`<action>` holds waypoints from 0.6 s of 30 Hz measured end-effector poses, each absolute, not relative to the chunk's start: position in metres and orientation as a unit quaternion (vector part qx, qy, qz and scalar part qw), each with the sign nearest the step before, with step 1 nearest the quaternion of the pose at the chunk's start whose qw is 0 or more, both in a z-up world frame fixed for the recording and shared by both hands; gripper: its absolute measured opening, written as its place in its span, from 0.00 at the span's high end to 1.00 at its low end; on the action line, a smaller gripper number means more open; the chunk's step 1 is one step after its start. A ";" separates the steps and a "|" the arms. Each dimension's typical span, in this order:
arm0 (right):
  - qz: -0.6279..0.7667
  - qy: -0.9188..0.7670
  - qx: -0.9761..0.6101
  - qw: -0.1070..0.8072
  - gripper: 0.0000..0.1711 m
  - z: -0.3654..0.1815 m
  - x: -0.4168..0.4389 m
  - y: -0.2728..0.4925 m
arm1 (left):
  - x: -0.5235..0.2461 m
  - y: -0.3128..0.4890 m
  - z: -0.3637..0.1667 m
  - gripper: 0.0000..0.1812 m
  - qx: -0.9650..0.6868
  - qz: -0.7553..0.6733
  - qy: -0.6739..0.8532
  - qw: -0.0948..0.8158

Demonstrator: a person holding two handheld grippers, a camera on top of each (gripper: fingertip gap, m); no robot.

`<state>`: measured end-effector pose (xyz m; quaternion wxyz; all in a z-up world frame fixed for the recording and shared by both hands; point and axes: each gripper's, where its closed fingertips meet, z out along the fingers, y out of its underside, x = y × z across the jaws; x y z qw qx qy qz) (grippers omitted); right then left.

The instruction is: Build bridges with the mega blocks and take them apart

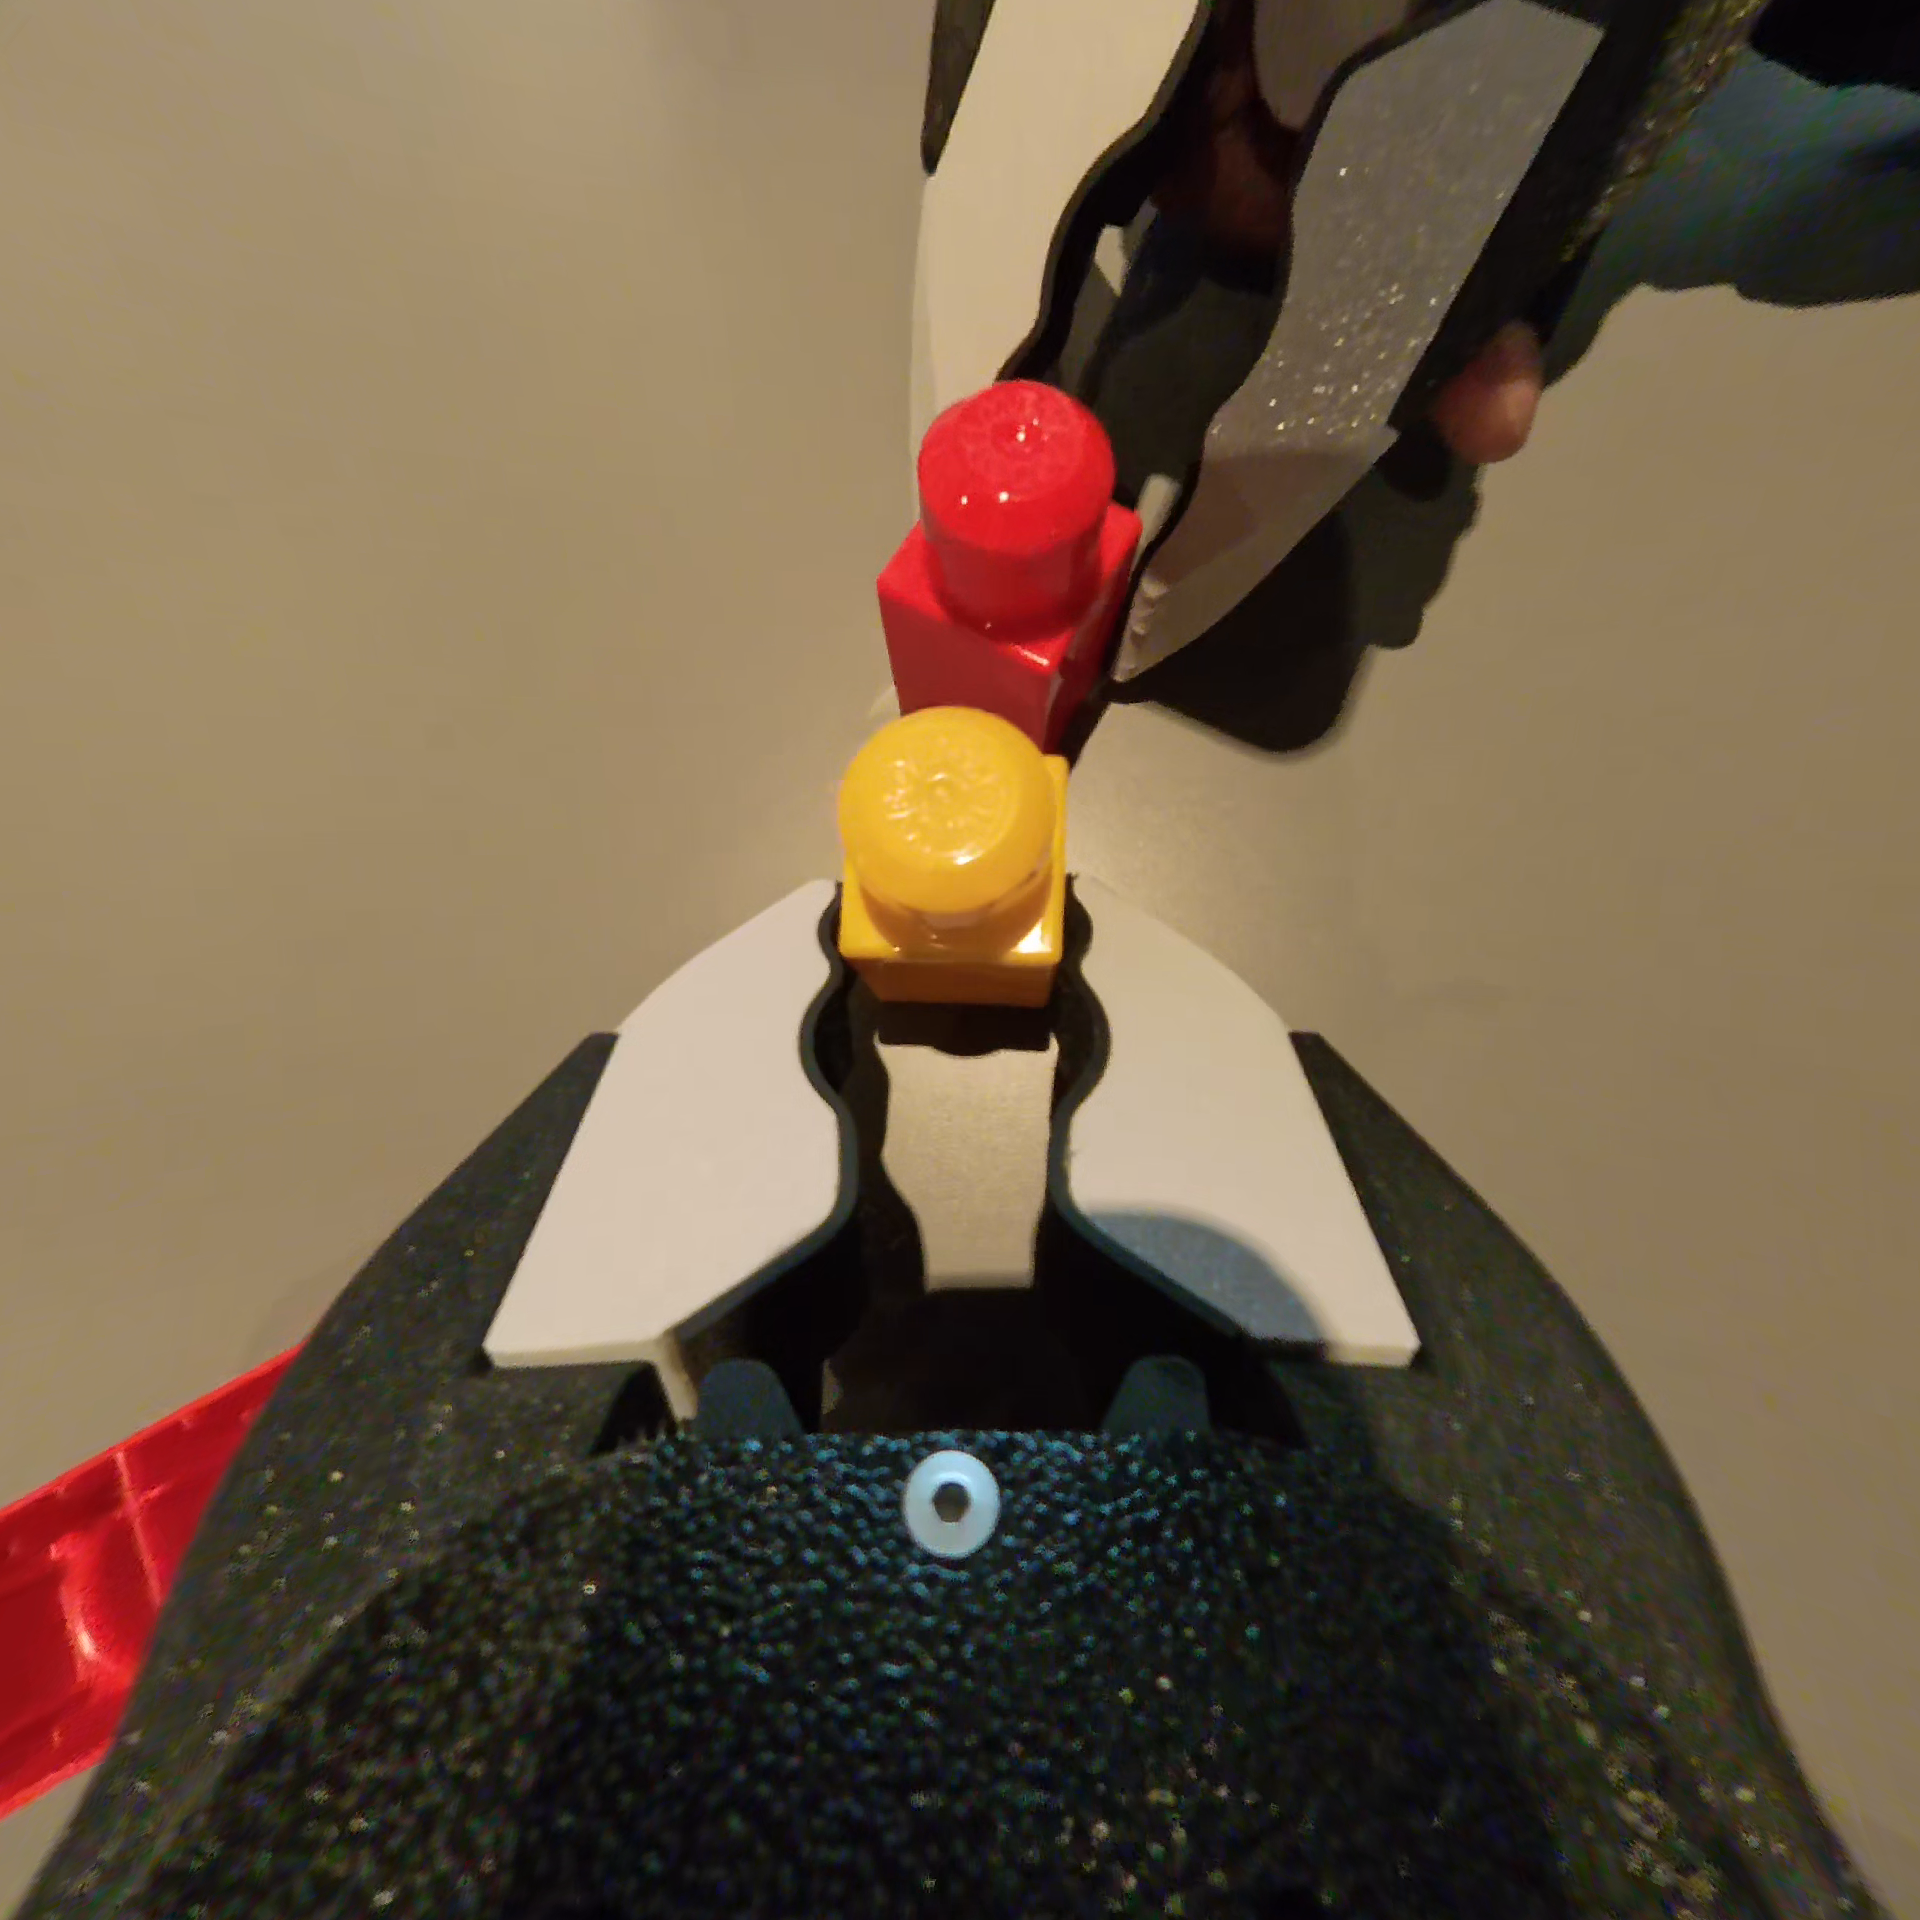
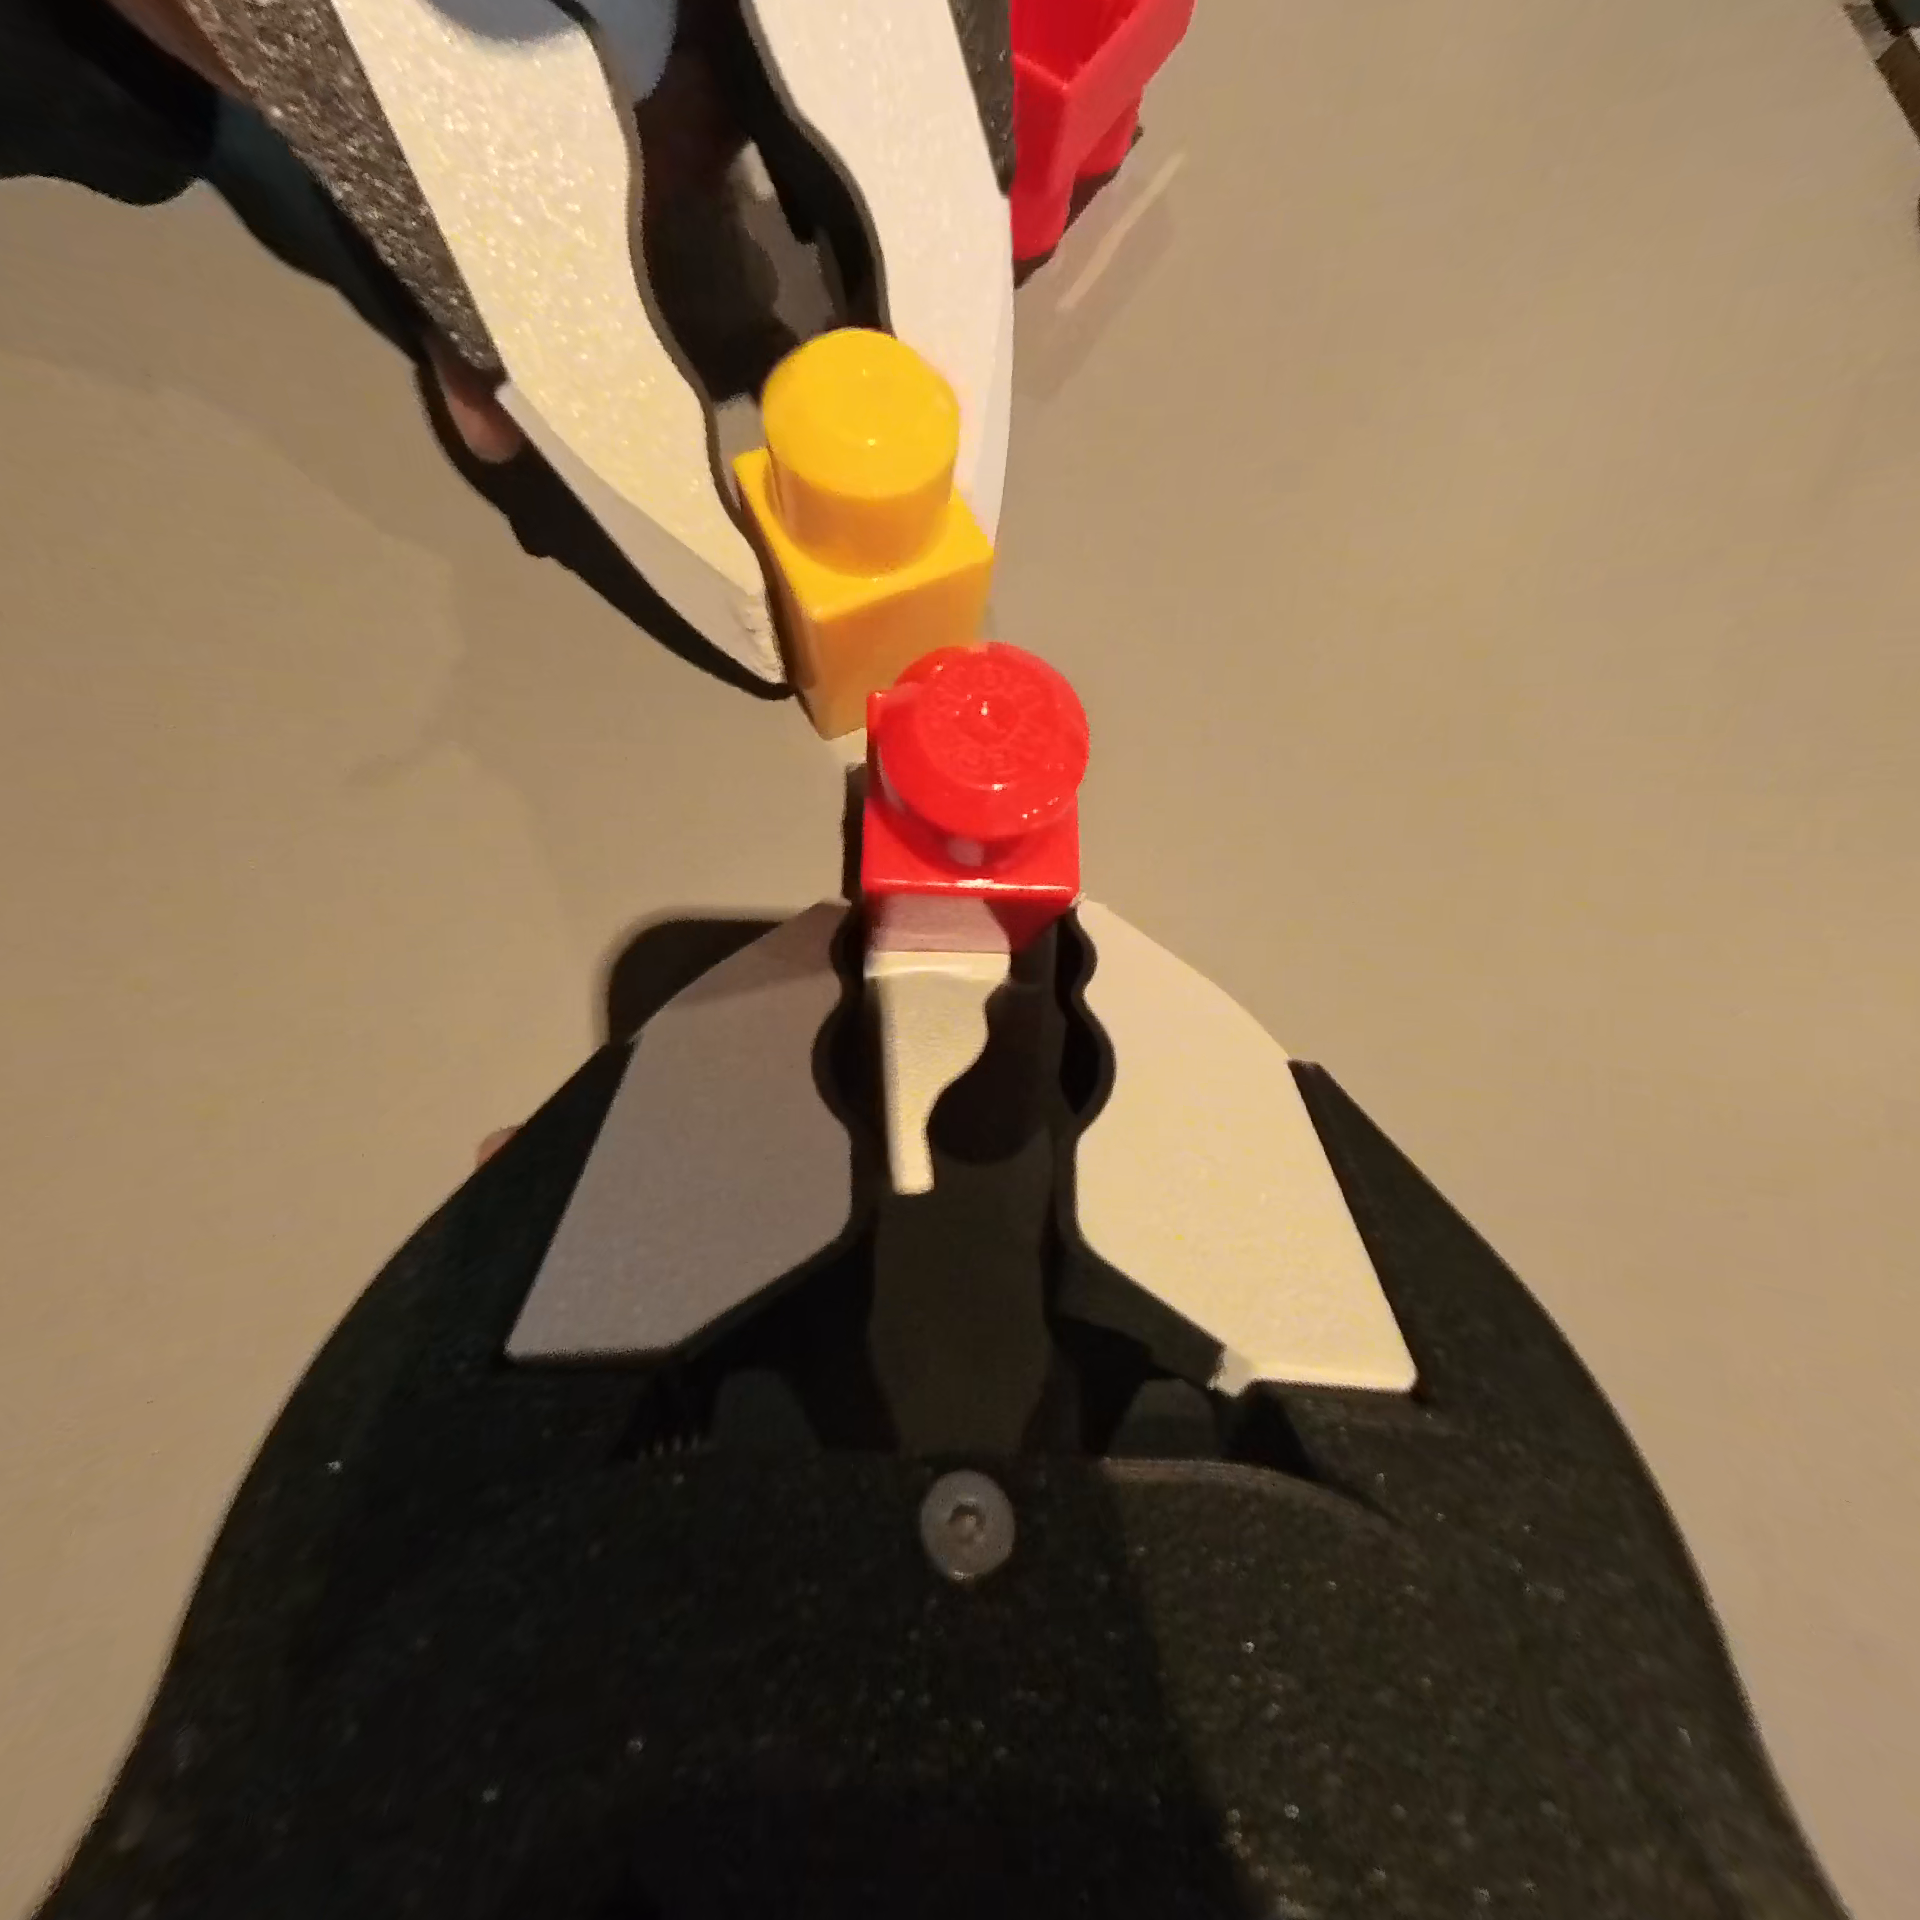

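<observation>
Plain beige worktop (image 1: 416,520) fills the background of both wrist views, matte and bare around the two tools. Nearest in the left wrist view, the left gripper (image 1: 951,925) has its jaws closed on the base of a yellow single-stud block (image 1: 951,883), stud upward. Just beyond it, touching or nearly so, stands a red single-stud block (image 1: 1003,582), which the right gripper (image 2: 961,914) clamps at its lower body. Both blocks seem to sit on or just above the worktop; which cannot be told. The step in hand looks like setting the two pillars for a bridge or parting them. To do it well, each block should stay upright and square, the pair level, with a gap suited to the span piece. Farther off lies a larger red block (image 2: 1081,114), probably that span. Embossed marks ring both stud tops, too faint to make out; no label shows elsewhere.
</observation>
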<state>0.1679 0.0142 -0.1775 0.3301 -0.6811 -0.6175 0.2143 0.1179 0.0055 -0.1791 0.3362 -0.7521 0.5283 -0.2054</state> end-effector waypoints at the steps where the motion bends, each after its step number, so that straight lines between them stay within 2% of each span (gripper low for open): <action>1: 0.218 -0.620 -0.679 0.327 0.79 -0.178 0.168 0.013 | 0.118 0.004 -0.179 0.80 -0.749 -0.209 0.533 0.334; 18: 0.267 -0.672 -0.629 0.285 0.79 -0.178 0.165 -0.012 | 0.124 -0.014 -0.179 0.80 -0.714 -0.242 0.578 0.313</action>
